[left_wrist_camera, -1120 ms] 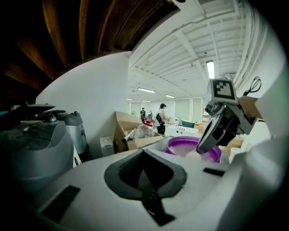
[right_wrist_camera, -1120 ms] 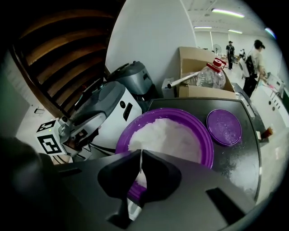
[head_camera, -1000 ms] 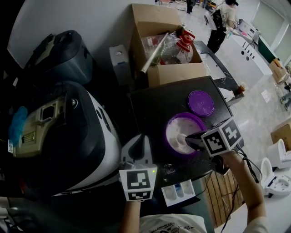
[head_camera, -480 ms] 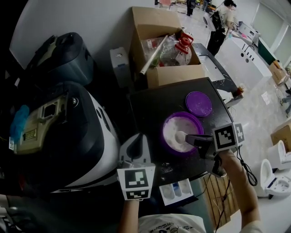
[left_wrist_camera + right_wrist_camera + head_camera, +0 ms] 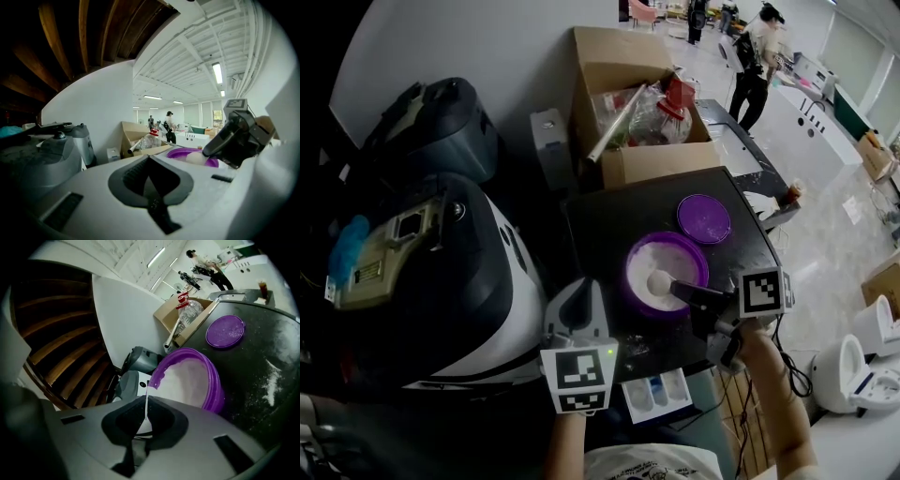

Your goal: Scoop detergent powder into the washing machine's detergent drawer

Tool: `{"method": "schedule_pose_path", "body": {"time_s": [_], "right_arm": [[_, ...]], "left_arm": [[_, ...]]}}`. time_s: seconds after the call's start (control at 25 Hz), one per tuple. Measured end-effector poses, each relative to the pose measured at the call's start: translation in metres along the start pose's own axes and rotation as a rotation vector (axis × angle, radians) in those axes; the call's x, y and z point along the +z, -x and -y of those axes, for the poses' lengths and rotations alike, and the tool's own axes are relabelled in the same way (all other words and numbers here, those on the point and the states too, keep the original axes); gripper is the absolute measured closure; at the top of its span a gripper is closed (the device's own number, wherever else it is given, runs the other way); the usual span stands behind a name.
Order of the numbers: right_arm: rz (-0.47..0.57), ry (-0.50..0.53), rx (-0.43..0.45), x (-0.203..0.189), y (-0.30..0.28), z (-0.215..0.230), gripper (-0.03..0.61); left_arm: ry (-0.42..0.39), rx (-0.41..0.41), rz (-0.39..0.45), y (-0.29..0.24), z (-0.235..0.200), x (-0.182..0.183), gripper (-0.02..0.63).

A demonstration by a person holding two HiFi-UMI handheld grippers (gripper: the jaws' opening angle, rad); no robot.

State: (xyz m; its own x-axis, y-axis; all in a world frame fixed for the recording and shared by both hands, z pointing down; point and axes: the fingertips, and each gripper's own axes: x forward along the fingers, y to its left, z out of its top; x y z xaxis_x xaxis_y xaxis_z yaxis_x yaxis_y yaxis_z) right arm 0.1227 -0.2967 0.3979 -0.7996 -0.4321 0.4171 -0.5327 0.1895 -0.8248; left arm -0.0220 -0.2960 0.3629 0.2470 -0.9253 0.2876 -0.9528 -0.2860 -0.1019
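Head view: right gripper [image 5: 684,292] is clenched on scoop [image 5: 659,281], bowl in powder [image 5: 670,267] inside purple tub [image 5: 631,281]. Drawer [image 5: 661,394] sits past table [image 5: 609,225] edge, so a tilted scoop prob. spills en route. Lid [image 5: 704,217] lies nearby.
Left gripper view: left gripper [image 5: 149,178] is pinched together, empty.
Right gripper view: handle edge-on btw jaws. Spilled grains [image 5: 271,383] on black top. Big open hall, person [image 5: 206,263] far off.

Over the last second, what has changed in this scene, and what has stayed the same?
The right gripper, shut on the white scoop, twisted slightly and eased the scoop leftward through the powder in the purple tub. Nothing was grasped or released. The left gripper, purple lid and open detergent drawer stayed put.
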Motion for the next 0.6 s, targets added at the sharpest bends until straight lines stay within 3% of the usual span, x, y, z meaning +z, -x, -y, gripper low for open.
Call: {"method": "schedule_pose_path", "body": {"time_s": [0.36,0.6], "right_arm": [[0.236,-0.068,0.136,0.011,0.021,-0.015,0.557],[0.309,-0.082,0.205,-0.001,0.036,-0.028,0.557]], "left_arm": [[0.001,0.045,0.018,0.017,0.018,0.006,0.612],[-0.003,0.069,0.033,0.034,0.029,0.011,0.612]]}}
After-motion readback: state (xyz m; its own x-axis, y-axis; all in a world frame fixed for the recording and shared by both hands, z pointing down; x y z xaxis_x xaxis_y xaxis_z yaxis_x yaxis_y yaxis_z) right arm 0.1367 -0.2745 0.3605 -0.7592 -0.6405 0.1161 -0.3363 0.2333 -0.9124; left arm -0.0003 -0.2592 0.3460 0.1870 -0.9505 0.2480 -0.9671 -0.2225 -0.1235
